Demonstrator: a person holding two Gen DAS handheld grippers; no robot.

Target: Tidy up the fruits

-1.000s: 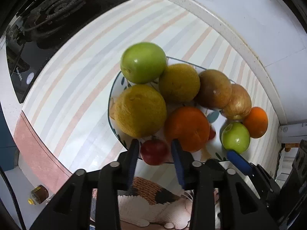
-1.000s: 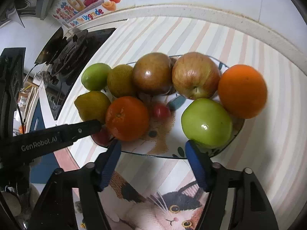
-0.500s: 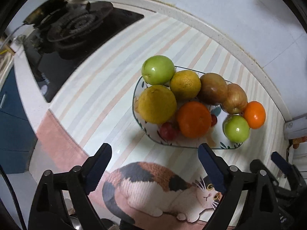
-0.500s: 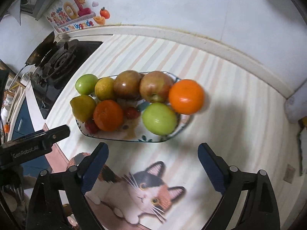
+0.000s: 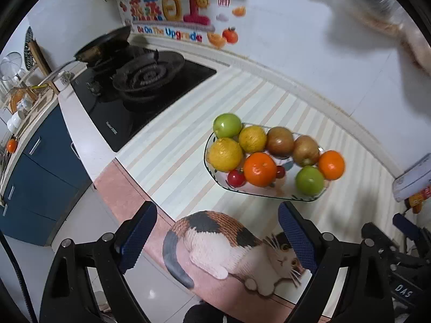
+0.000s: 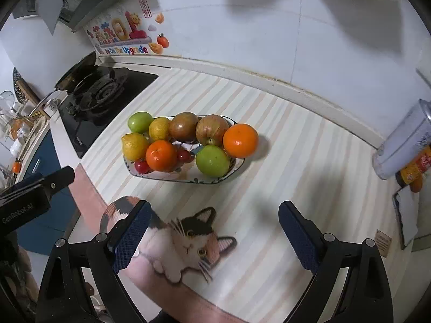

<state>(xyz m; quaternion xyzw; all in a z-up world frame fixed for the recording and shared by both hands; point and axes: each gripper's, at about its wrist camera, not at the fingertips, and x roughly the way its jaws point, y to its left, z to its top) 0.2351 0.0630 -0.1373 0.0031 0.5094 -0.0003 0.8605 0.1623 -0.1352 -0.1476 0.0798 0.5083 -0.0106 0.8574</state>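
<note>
A patterned oval plate (image 5: 269,195) (image 6: 186,179) sits on the striped mat, full of fruit: two green apples (image 5: 309,180) (image 6: 212,160), two lemons (image 5: 225,154) (image 6: 134,146), two oranges (image 5: 259,169) (image 6: 240,140), two brownish apples (image 5: 280,141) (image 6: 212,130) and small red tomatoes (image 5: 236,178) (image 6: 142,165). My left gripper (image 5: 218,237) is open and empty, well back from the plate. My right gripper (image 6: 212,235) is open and empty, also back, above the cat picture.
A gas stove (image 5: 140,80) (image 6: 99,94) with a pan stands at the left. A cat picture (image 5: 229,245) (image 6: 186,239) is printed on the mat's near edge. A clear container (image 6: 401,145) and a packet stand at the right. Blue cabinets (image 5: 40,167) are below left.
Both grippers have pulled back and up from the plate. The left gripper, shut on a small tomato a second ago, has let it go onto the plate and opened wide.
</note>
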